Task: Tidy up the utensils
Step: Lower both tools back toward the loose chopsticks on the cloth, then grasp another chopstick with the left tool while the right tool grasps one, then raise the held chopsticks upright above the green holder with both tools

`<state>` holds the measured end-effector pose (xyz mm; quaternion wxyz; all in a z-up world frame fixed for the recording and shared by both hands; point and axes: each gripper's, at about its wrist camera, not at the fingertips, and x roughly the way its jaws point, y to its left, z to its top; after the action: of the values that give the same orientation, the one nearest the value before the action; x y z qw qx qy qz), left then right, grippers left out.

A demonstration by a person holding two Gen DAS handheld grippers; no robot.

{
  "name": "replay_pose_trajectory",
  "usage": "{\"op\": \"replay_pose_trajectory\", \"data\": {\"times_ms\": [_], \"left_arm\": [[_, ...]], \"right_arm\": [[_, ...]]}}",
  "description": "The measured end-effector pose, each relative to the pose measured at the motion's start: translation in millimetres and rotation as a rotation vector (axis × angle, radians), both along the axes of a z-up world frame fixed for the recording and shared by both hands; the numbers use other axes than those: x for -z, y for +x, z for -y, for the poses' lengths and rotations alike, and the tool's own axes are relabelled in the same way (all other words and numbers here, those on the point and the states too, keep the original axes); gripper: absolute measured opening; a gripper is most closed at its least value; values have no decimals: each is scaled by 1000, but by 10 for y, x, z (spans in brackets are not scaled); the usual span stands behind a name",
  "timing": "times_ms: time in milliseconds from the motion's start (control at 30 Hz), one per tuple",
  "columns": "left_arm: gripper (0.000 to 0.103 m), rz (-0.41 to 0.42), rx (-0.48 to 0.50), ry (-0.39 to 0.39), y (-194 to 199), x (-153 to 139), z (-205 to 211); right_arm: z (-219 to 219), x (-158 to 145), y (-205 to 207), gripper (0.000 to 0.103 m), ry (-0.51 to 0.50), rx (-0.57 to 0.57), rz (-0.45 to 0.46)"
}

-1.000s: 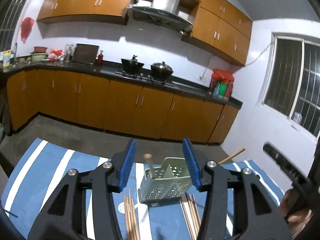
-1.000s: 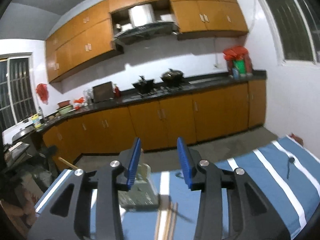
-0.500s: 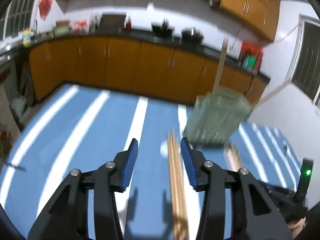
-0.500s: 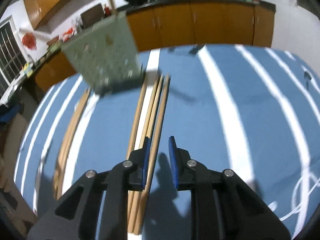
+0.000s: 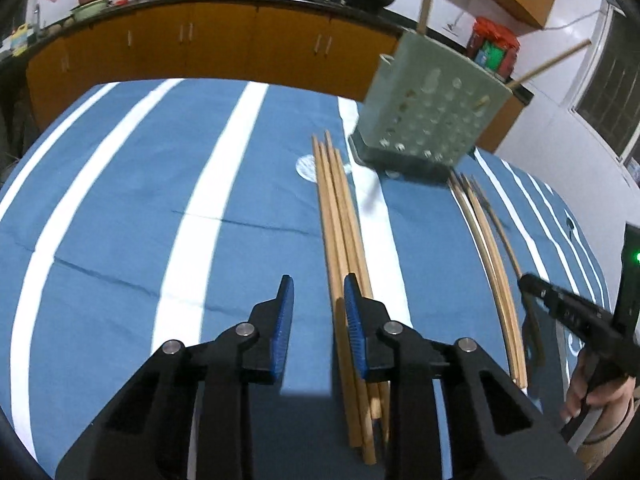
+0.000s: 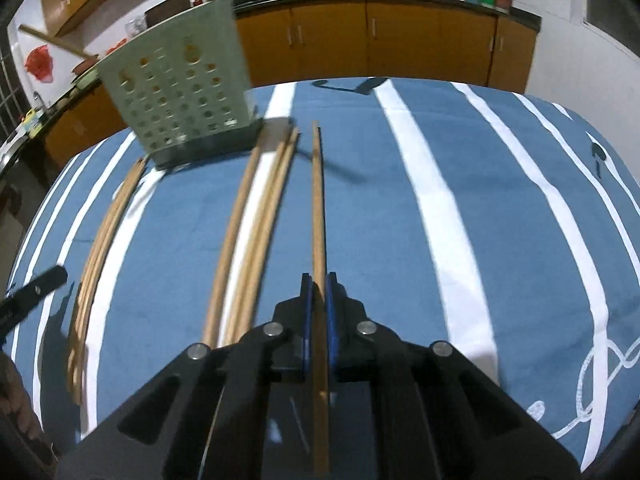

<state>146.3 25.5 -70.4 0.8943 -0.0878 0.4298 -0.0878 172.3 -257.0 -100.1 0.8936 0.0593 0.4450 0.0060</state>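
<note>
A pale green perforated utensil holder (image 5: 428,120) stands at the far side of the blue striped cloth, with two chopsticks sticking out of it; it also shows in the right wrist view (image 6: 180,84). My right gripper (image 6: 316,292) is shut on one wooden chopstick (image 6: 318,200) that points at the holder. Three more chopsticks (image 6: 256,216) lie to its left. My left gripper (image 5: 316,304) is open and empty, low over the cloth, its right finger beside a bundle of chopsticks (image 5: 344,248).
Another bundle of chopsticks (image 5: 488,256) lies on the right of the cloth in the left wrist view, on the left in the right wrist view (image 6: 100,248). Orange kitchen cabinets (image 5: 200,44) and a counter with pots run behind the table.
Both grippers have dropped from looking across the kitchen to low over the cloth. My right gripper has closed on a single chopstick. My left gripper has narrowed and come down beside its bundle.
</note>
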Motion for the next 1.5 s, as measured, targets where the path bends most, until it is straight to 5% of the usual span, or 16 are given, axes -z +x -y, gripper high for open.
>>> {"op": "replay_pose_trajectory", "data": {"times_ms": [600, 867, 1133, 1500], "left_arm": [[14, -21, 35, 163, 17, 92, 237], [8, -16, -4, 176, 155, 85, 132], [8, -18, -94, 148, 324, 78, -253], [8, 5, -99, 138, 311, 93, -268]], "right_arm": [[12, 43, -70, 10, -65, -20, 9], [-102, 44, -45, 8, -77, -81, 17], [152, 54, 114, 9, -91, 37, 39], [172, 80, 88, 10, -83, 41, 54]]}}
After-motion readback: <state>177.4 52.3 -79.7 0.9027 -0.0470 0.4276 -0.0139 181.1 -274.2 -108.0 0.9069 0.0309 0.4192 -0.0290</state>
